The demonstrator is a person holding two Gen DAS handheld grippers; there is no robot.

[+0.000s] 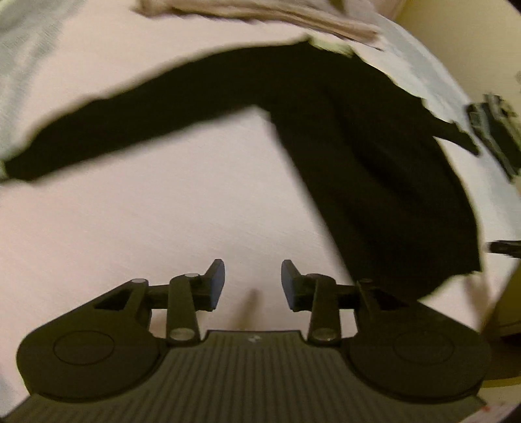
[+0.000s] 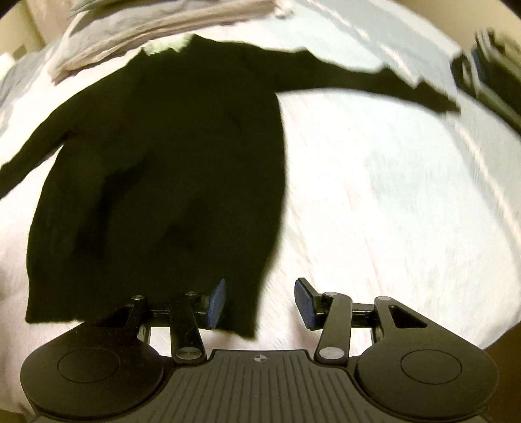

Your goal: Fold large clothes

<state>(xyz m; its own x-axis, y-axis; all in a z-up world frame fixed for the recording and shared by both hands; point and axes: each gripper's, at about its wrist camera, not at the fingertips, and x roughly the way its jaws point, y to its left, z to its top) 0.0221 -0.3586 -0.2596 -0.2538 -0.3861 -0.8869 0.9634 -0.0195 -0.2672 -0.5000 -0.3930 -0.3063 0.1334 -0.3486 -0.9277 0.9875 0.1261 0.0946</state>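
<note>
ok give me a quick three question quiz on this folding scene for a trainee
1. True or false: the black long-sleeved top lies spread flat on the pale bed sheet with both sleeves stretched out to the sides.
2. Multiple choice: the right gripper is A) shut on a sleeve, B) open above the hem corner of the top, C) open over the folded beige cloth.
3. Fill in: the left gripper is open over bare ____, with the top off to its right.

Key
1. True
2. B
3. sheet
</note>
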